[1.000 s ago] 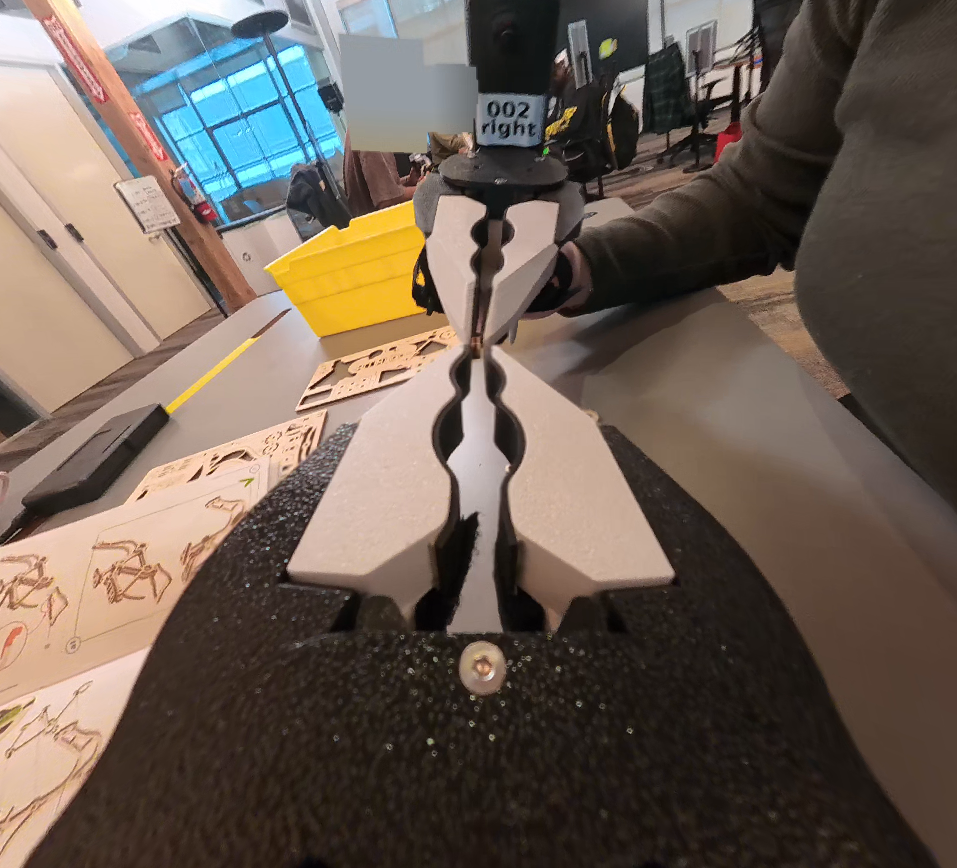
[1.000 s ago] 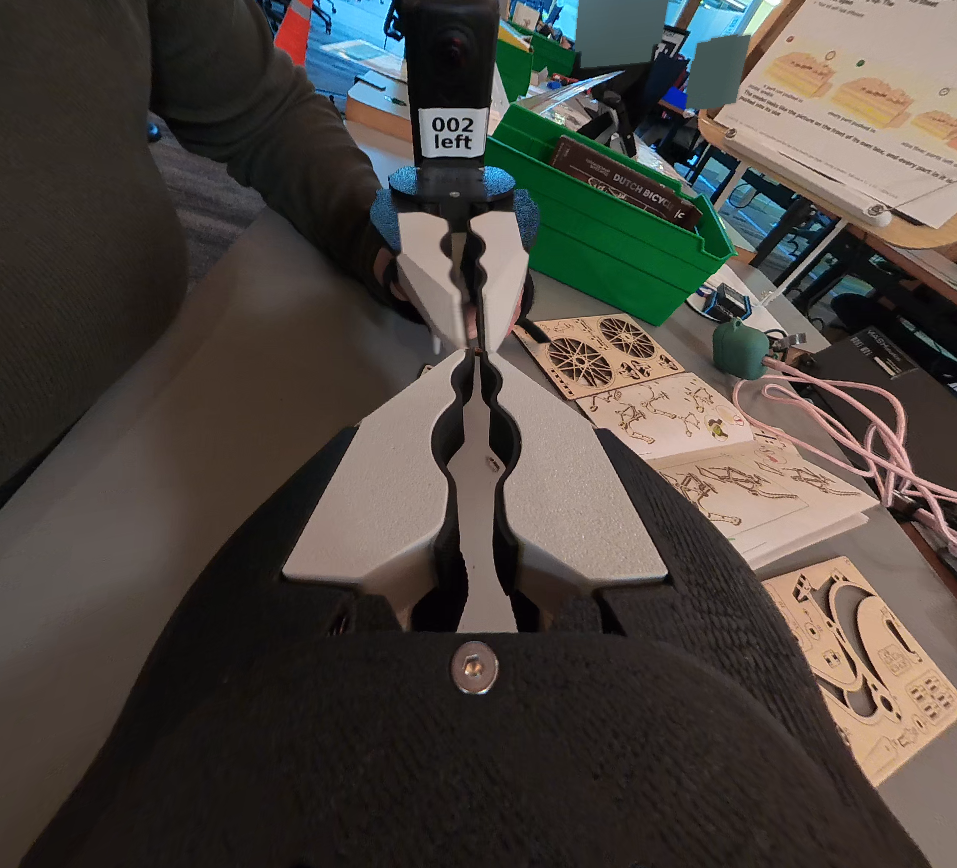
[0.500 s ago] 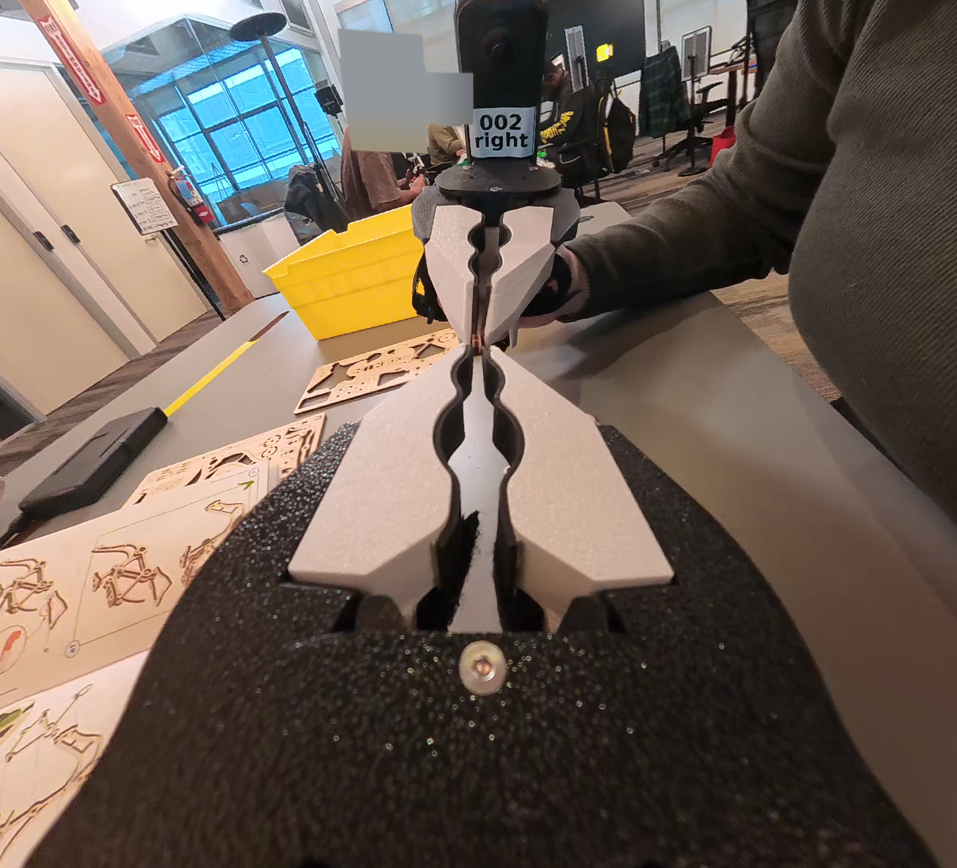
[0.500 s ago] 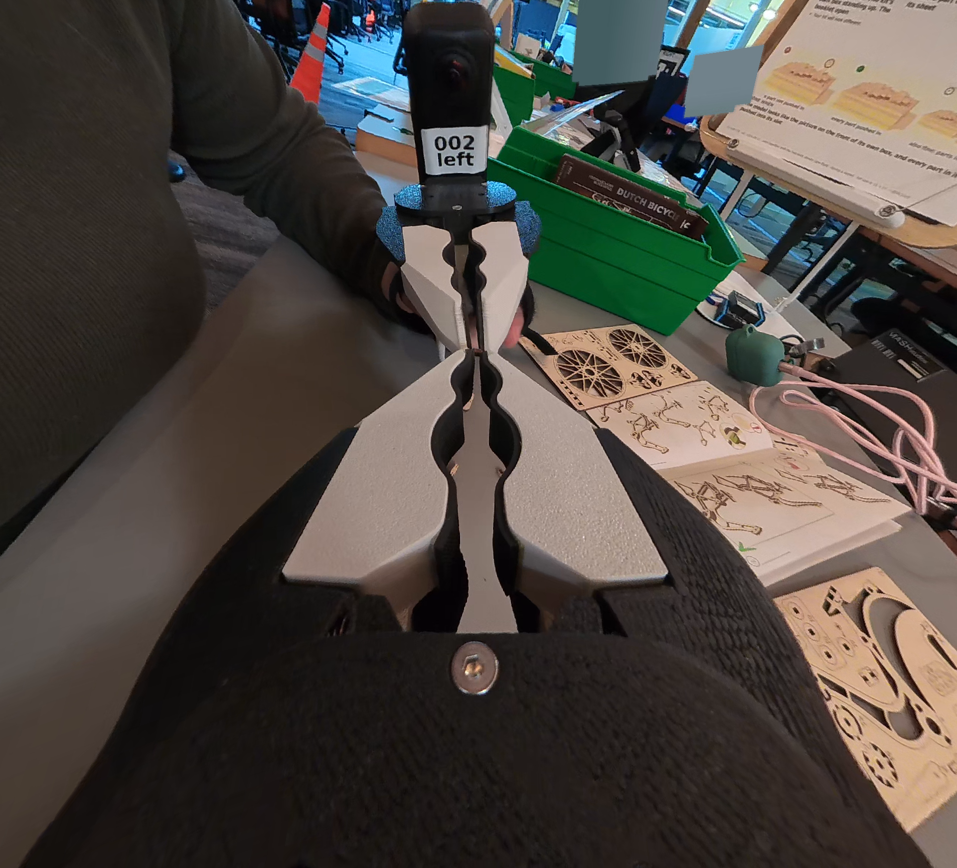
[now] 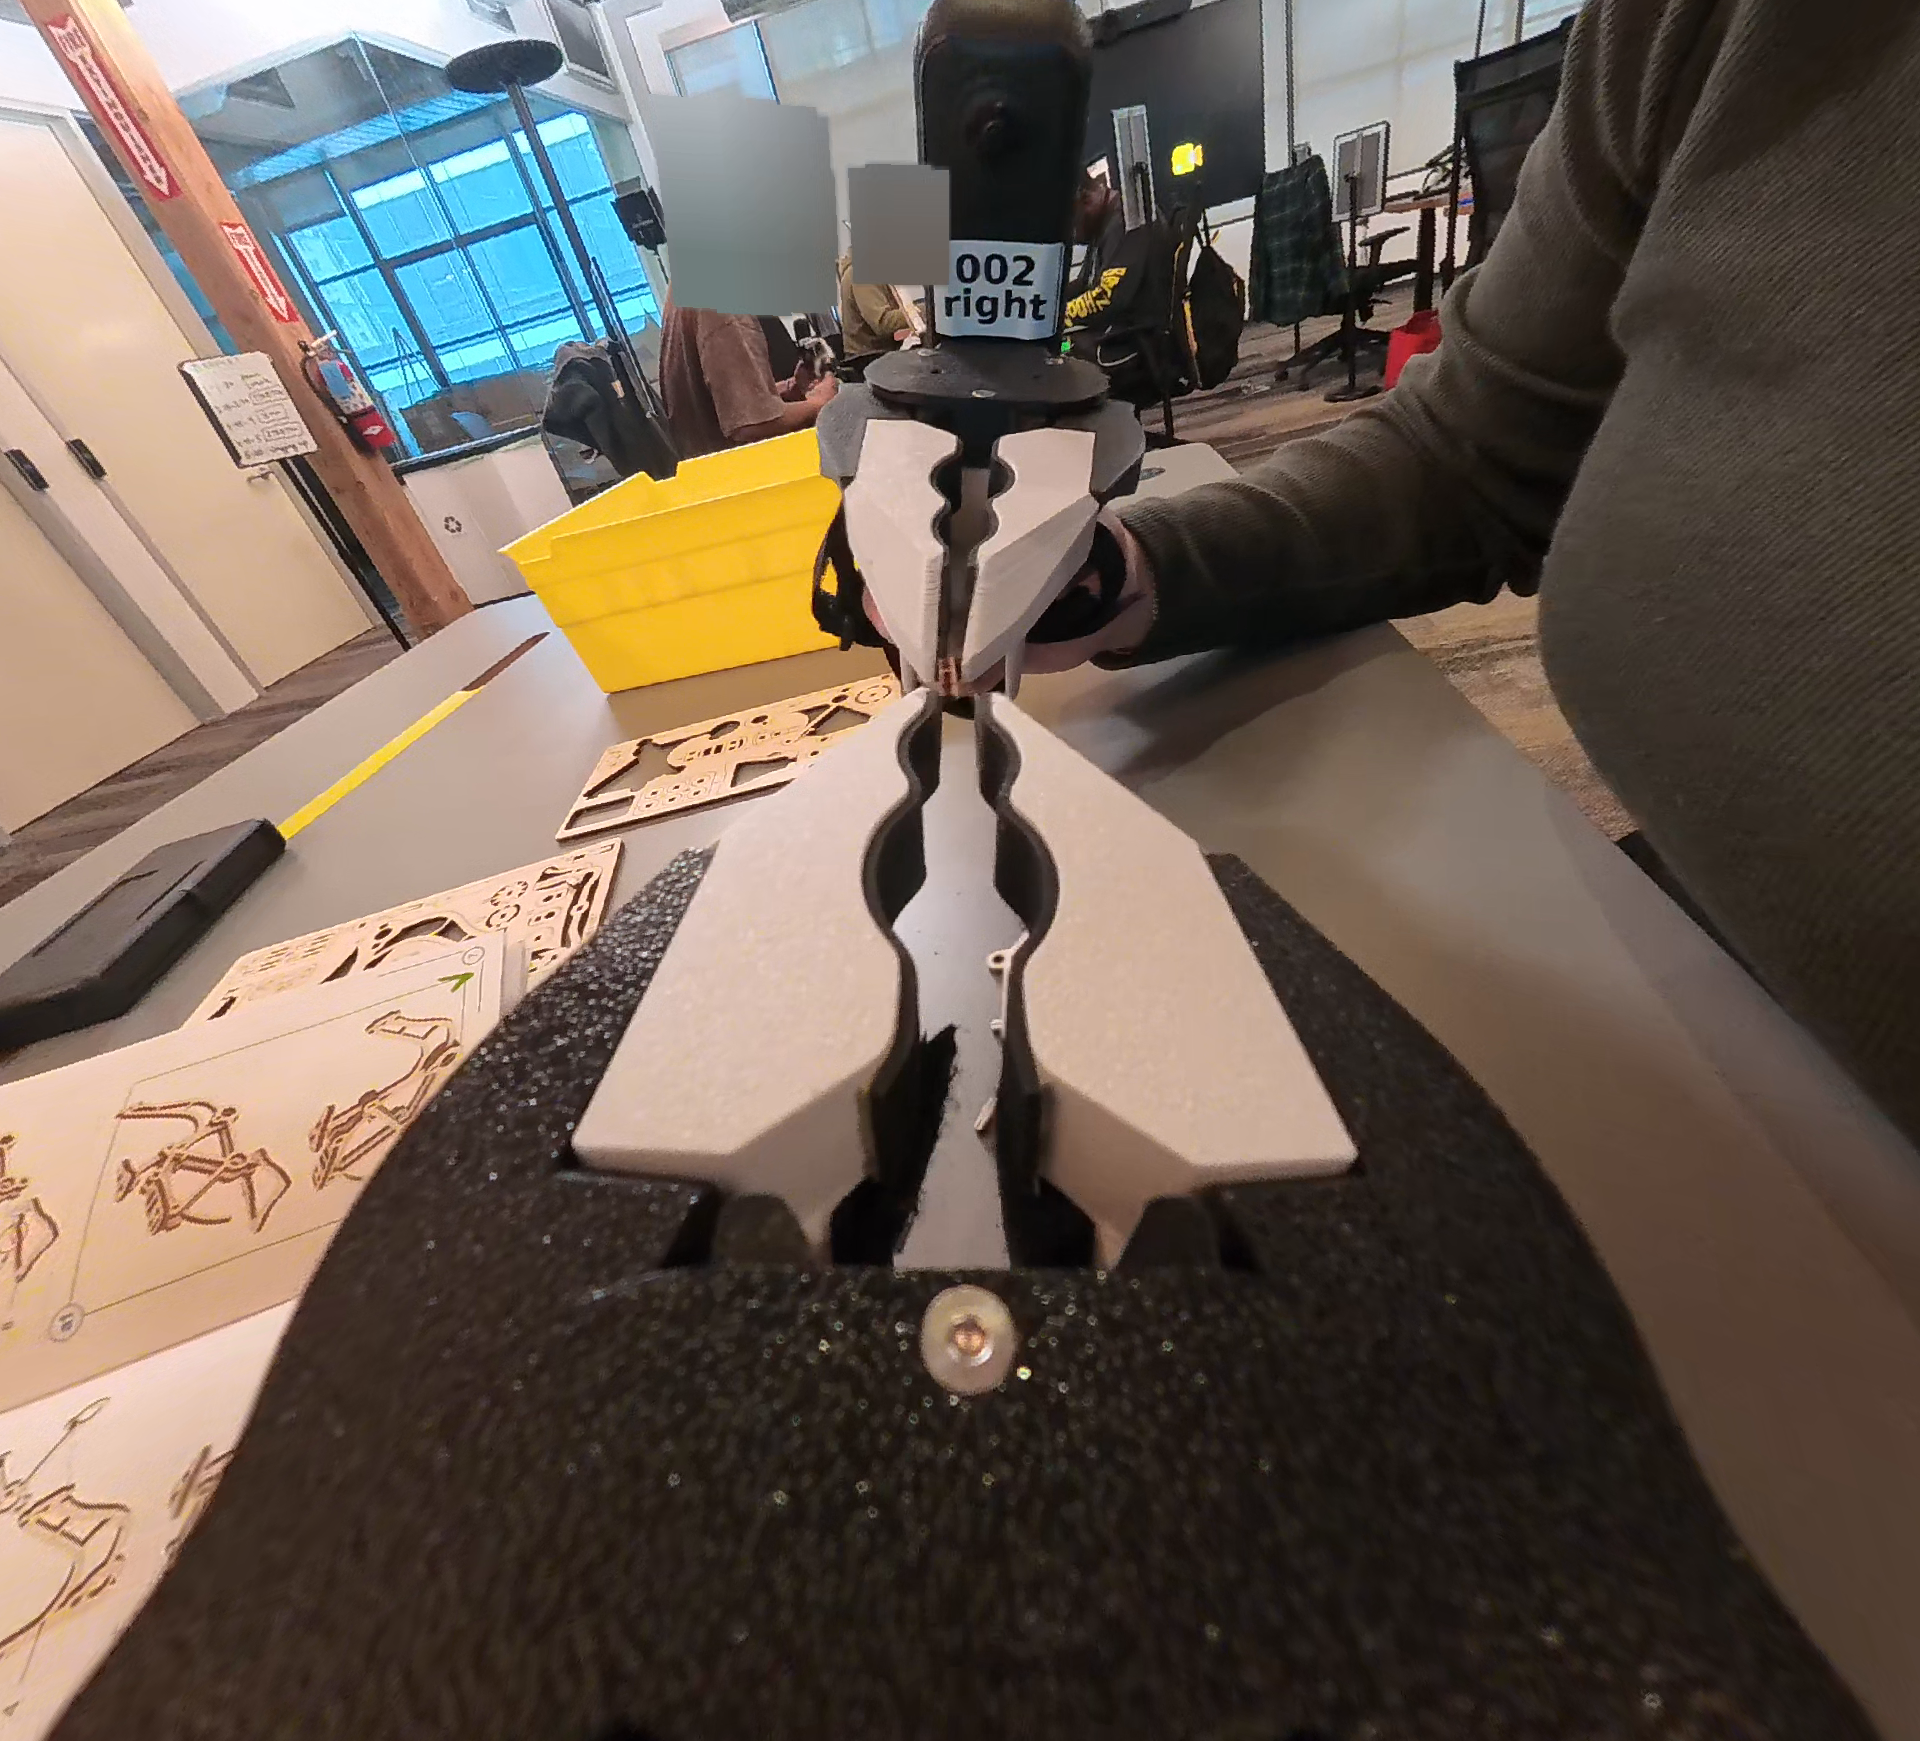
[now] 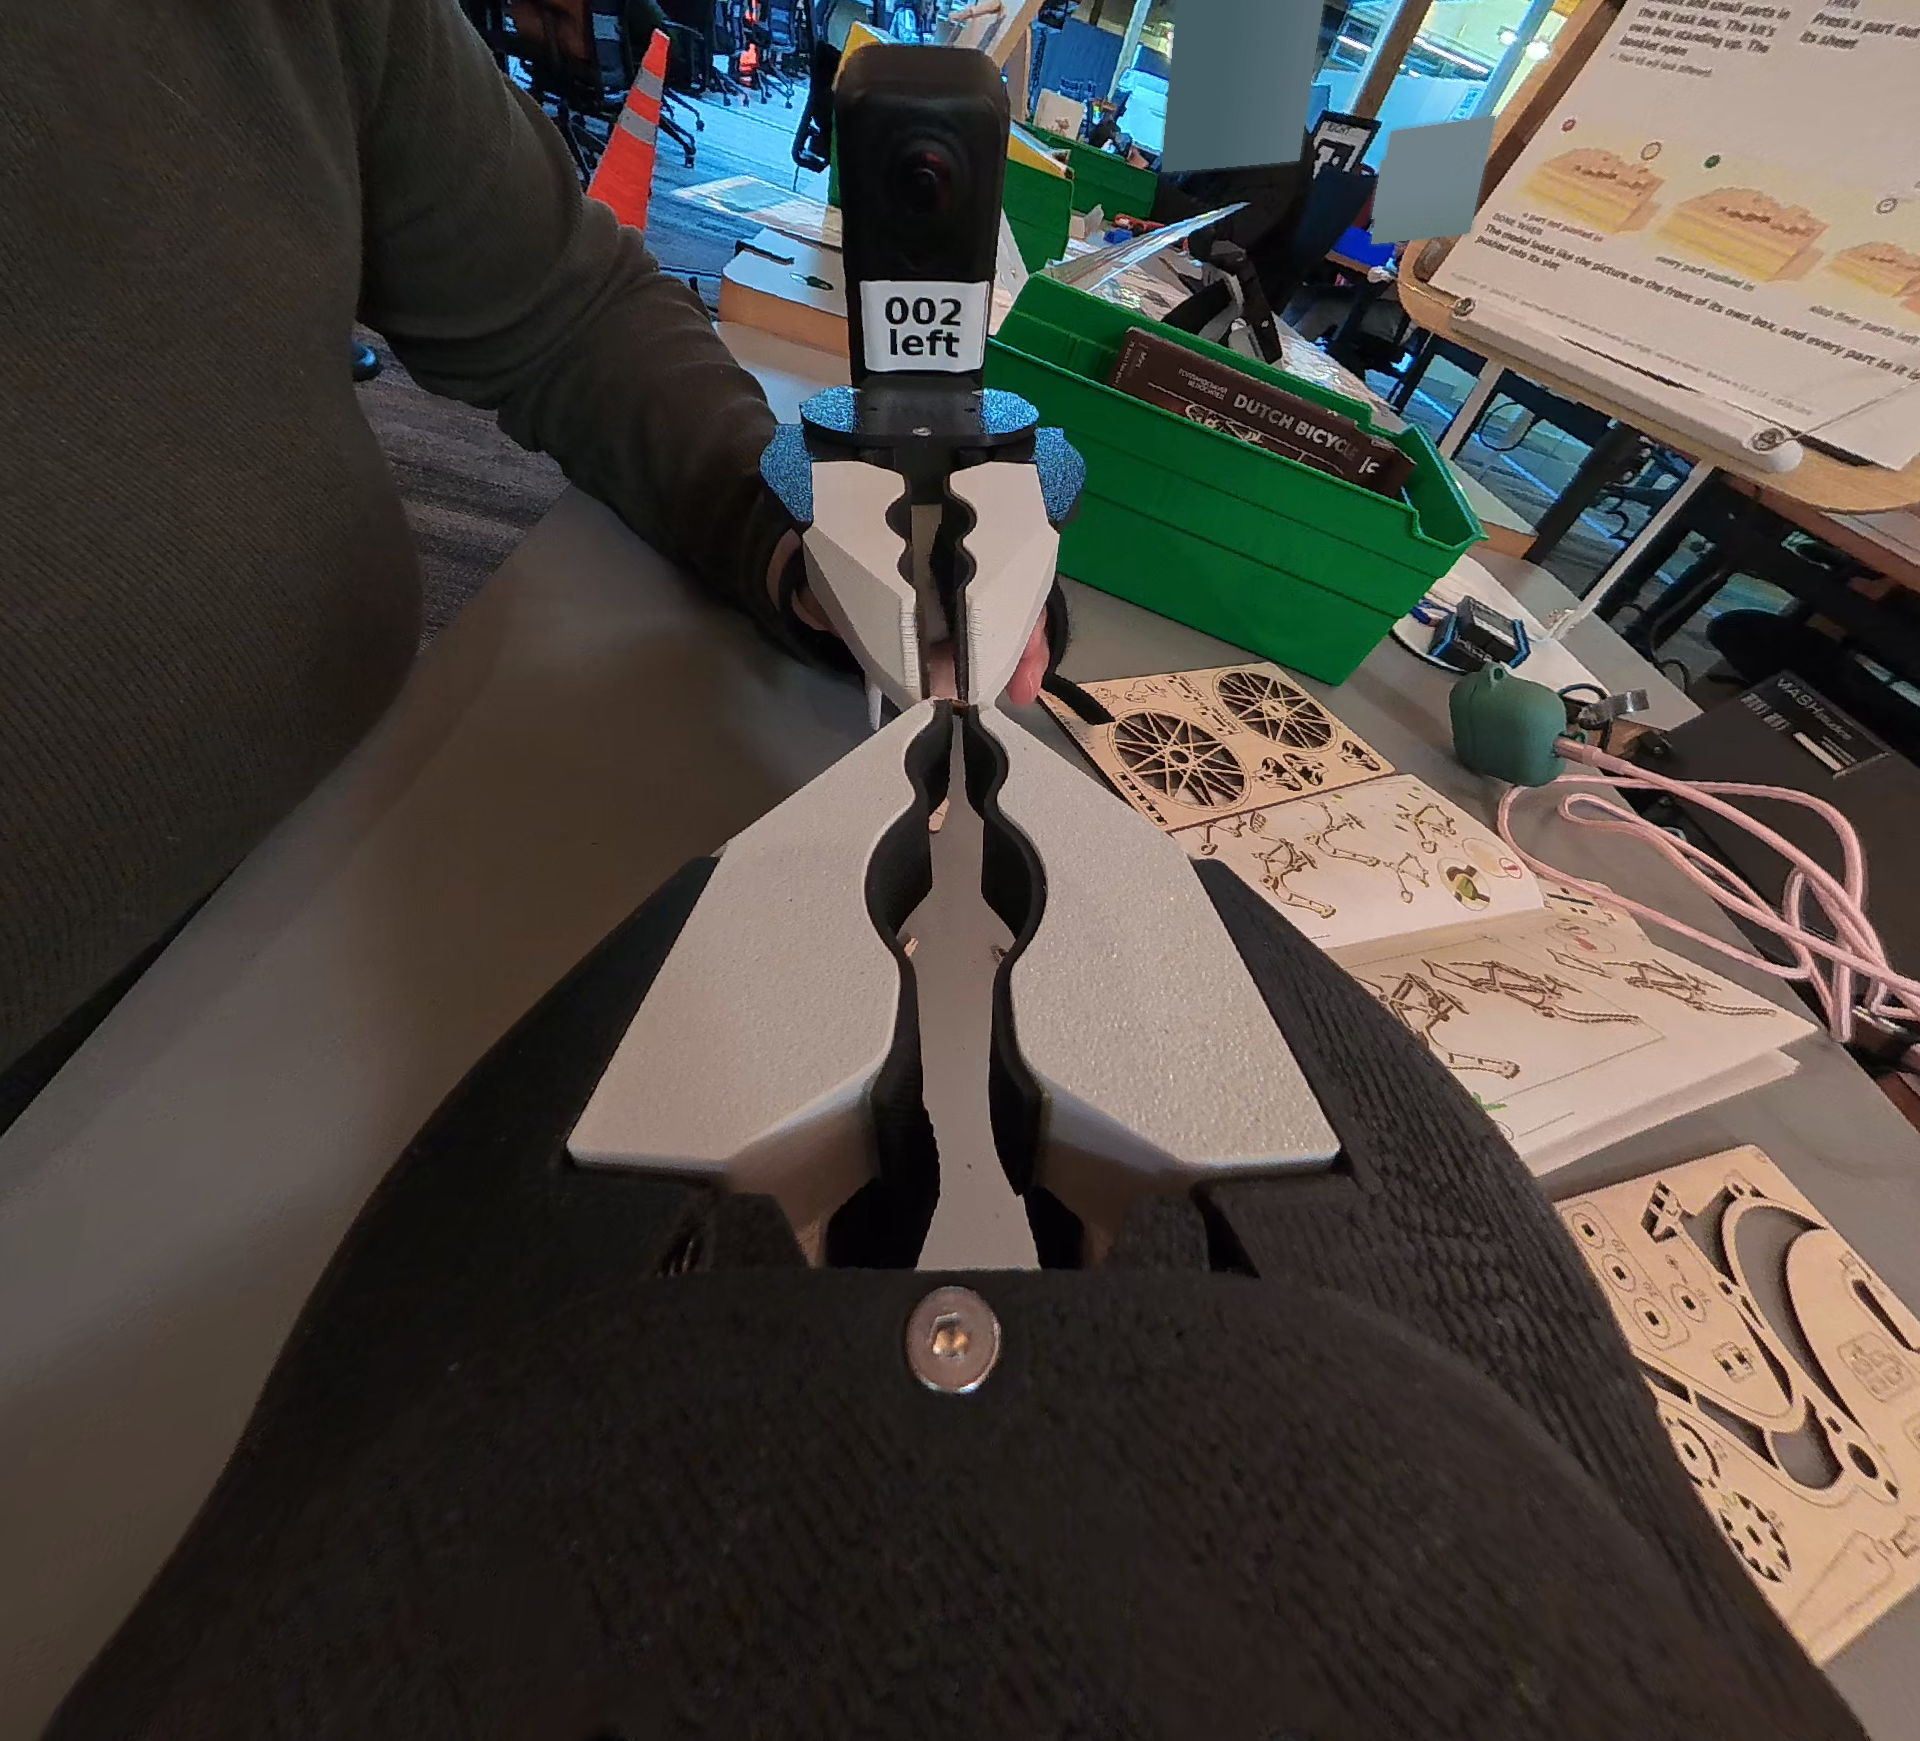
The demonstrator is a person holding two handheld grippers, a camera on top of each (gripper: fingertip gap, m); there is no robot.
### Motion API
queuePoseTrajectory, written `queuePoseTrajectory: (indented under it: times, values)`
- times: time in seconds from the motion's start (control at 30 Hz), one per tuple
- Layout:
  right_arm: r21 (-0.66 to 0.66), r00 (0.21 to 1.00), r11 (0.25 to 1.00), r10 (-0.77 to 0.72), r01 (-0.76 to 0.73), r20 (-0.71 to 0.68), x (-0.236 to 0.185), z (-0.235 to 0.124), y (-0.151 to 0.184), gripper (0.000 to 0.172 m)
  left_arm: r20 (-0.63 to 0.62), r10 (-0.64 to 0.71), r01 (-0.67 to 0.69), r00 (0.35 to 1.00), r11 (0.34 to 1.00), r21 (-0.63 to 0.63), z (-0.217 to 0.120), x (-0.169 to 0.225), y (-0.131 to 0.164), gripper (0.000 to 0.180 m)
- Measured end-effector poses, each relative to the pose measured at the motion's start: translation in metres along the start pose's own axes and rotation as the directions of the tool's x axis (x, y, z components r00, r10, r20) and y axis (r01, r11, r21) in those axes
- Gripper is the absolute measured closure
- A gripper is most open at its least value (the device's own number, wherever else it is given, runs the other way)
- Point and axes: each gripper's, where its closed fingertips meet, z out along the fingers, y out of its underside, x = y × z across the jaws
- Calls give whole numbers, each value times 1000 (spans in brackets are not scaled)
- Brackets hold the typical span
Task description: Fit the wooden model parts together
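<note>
On the desk (image 6: 312, 912), a brown box (image 6: 1257, 418) is held in the green bin (image 6: 1247, 538); the right tool (image 6: 956, 715) is clamped on a small wooden part (image 5: 948, 675), the left tool (image 5: 954, 704) stands narrowly parted.

From my left gripper (image 5: 954, 704), the bench (image 5: 1299, 818) on the torso side lies bare, the one wide lane I see. Straight ahead the right gripper (image 5: 951, 675) blocks the way, tips nearly touching mine. Beyond it stands a yellow bin (image 5: 675, 569); wooden sheets (image 5: 727, 756) and a booklet (image 5: 239, 1161) cover the bench beside me. A green bin (image 6: 1247, 507) and pink cable (image 6: 1714, 870) crowd the other side.
</note>
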Motion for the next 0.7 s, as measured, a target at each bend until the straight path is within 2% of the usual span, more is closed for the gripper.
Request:
queuePoseTrajectory:
  times: [0.7]
  values:
    - [3,1000,1000,-2,2,10,-3,2,-2,172,-15,-21,22,1000,1000,13,0,1,-2,179]
